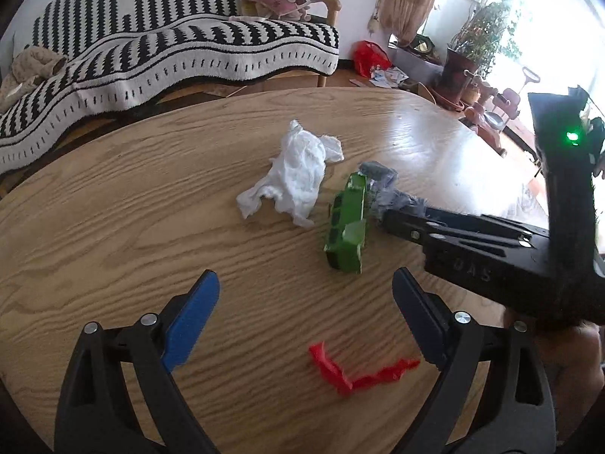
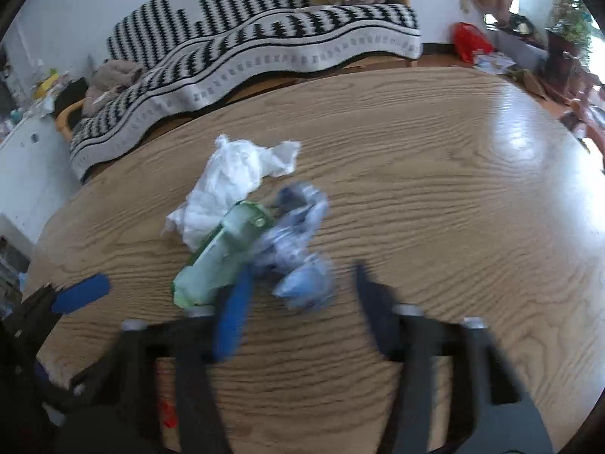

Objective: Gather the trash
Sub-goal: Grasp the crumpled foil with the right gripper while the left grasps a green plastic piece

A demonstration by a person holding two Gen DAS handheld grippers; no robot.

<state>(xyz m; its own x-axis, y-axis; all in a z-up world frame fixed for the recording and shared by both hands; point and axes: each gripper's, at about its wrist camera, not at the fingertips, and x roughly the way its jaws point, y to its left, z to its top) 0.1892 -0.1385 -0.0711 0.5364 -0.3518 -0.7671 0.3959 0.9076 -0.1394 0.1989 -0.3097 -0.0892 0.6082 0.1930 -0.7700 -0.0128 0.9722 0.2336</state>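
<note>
Left gripper of black plastic arms with blue finger pads, silver screw heads, right gripper black too, green indicator light (upper right), embossed lettering

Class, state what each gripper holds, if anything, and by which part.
Left gripper: nothing. Right gripper pinches the crumpled grey-blue wrapper by its near end.
</note>
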